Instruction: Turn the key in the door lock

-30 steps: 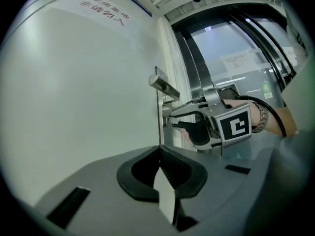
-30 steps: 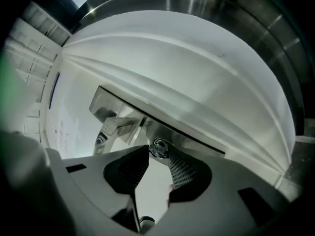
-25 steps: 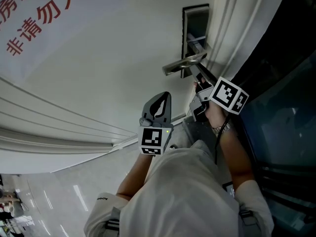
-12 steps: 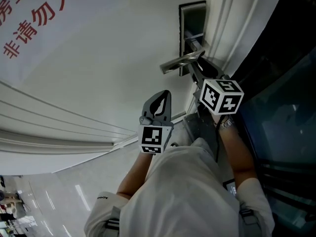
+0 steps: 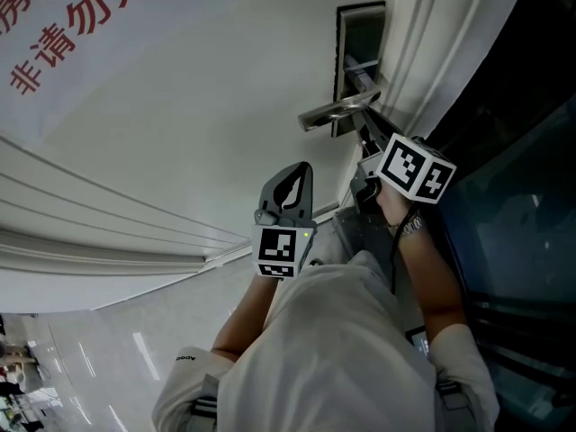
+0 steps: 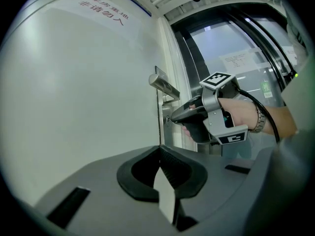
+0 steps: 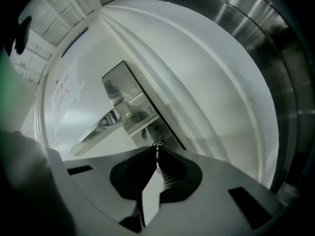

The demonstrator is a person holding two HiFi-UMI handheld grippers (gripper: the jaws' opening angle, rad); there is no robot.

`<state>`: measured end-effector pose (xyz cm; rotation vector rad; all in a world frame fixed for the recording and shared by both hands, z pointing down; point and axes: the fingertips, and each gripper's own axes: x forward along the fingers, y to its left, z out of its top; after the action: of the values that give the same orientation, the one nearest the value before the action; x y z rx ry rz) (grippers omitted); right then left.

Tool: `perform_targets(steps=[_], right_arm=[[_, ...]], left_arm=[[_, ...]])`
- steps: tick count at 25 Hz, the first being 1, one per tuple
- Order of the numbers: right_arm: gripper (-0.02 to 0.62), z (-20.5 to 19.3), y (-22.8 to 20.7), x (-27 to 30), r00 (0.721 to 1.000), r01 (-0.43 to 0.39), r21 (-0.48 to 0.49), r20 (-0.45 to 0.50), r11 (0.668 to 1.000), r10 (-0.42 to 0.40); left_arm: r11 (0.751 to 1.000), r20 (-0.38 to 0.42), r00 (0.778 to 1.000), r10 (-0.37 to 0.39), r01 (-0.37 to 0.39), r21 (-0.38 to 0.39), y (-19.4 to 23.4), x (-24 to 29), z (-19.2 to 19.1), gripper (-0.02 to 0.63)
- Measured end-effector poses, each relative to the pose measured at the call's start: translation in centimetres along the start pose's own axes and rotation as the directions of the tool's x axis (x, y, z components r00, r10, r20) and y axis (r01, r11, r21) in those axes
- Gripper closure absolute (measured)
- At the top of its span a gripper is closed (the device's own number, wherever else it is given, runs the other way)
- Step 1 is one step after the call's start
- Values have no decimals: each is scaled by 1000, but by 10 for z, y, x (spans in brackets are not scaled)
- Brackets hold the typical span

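Right gripper view: right tool [image 7: 156, 151] pinches the small thin metal key [image 7: 156, 145] in the silver lock plate [image 7: 147, 132], just below the silver lever handle [image 7: 106, 123] of the white door [image 5: 180, 151].
If the wrist rolls off the lock's axis, the key may slip from the grip or bend. The jaws have just been closing and stand nearly together, clenched on the key's thin head, I judge. The left tool [image 6: 160, 156] is closed, empty, away from the lock.

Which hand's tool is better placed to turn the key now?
Right. The right tool has just closed its jaws on the key under the door handle; the left tool hangs back, shut and empty.
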<state>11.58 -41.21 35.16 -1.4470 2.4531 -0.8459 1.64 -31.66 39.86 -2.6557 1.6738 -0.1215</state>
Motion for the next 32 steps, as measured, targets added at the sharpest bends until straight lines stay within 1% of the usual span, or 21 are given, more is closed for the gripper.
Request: perform_targets(steps=[2,3,6,8,13,14,15,17,22,24,26,27,28,30,32], right_arm=[[583,0,-1,0,1000,-15,111,9,994,14],[583,0,-2,0,1000,-24,170,15,985,22],[583,-1,-3,-1,998,-52,326,34,944,43],[583,-1,-4,-1,998,-62,385,47,921,47],[581,-1,-5,-1,996,-83,499,72,863,54],[581,-1,-5,-1,995,-89,510,75,855,59],[581,-1,-5,-1,995,-93,510,76,855,62],[581,0,-4,-1,995,-93,472,73,877,66],[580,-4,1,-3,996,-87,317,37,944,80],[522,-8,3,-4,997,-81,217,14,973,79],[487,-11,4,-7,998,-68,82,-8,994,69],[472,-12,4,-8,998,-58,-1,-20,998,58],[468,-13,5,-10,999,-45,-90,-29,995,43],[465,-12,7,-12,999,-17,-255,-34,967,9],[465,-11,7,-14,999,5,-376,-30,927,-17]], left_arm=[[1000,-1,1000,2,-2,-3,1,-1,-1,597],[1000,-2,1000,4,-4,-5,1,-2,-2,597],[1000,-4,1000,4,-4,-6,2,-4,-3,597],[1000,-3,1000,6,-6,-6,3,-6,-3,597],[1000,1,1000,13,-13,-9,7,-11,-3,597],[1000,2,1000,14,-14,-10,7,-11,-3,597],[1000,2,1000,14,-14,-10,7,-12,-3,597],[1000,1,1000,15,-15,-10,8,-13,-3,597],[1000,-2,1000,10,-10,-11,8,-14,-4,597],[1000,-1,1000,9,-9,-11,9,-14,-4,597],[1000,-1,1000,8,-8,-11,9,-13,-4,597],[1000,-1,1000,7,-7,-11,9,-13,-4,597],[1000,-2,1000,7,-7,-11,10,-13,-4,597],[1000,-3,1000,9,-9,-11,11,-14,-5,597],[1000,-4,1000,10,-10,-12,11,-14,-6,597]])
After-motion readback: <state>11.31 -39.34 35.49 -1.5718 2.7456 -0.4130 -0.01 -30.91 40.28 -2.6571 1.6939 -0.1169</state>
